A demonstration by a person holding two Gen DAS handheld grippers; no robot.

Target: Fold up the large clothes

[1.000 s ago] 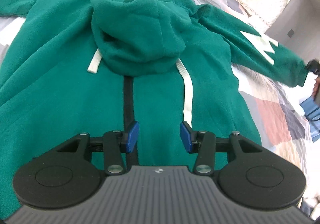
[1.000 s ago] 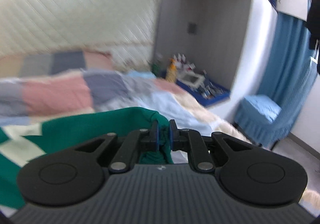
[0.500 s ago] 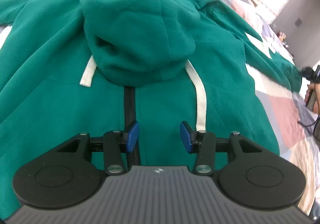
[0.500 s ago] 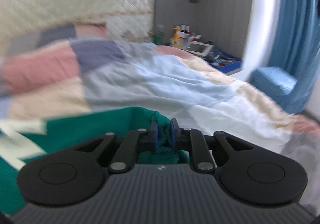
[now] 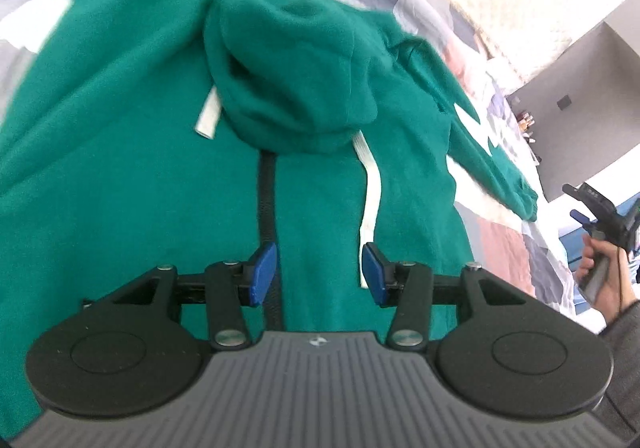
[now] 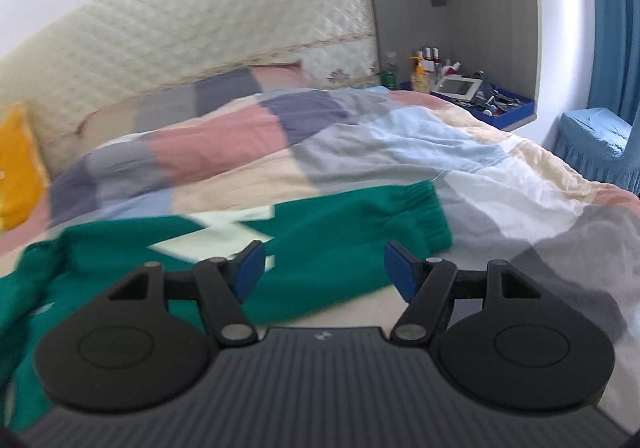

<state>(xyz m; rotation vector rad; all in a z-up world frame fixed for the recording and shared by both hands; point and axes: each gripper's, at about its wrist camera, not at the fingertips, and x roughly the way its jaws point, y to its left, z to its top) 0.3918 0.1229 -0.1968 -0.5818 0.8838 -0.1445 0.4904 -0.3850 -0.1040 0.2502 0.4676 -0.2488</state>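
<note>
Green hoodie [image 5: 160, 152] lies face up on the patchwork bed [image 6: 360, 152], hood [image 5: 288, 60] flopped down over the zip. The right tongs [image 6: 324, 268] have just been opening and now stand wide and empty, with the sleeve [image 6: 320, 228] lying flat beyond them, cuff outward. The left tongs [image 5: 318, 268] hover half-open over the chest, gripping nothing. This looks like spreading out before folding; next, I'd say, a sleeve needs pinching and carrying across the body.

A bed with a patchwork quilt [image 6: 360, 152] in pink, grey, cream and pale blue squares carries a green zip hoodie [image 5: 140, 152], spread front up. From the hoodie, its sleeve [image 6: 360, 216] stretches sideways across the quilt; beyond it, a yellow pillow [image 6: 16, 176] rests by the quilted headboard [image 6: 200, 36].
</note>
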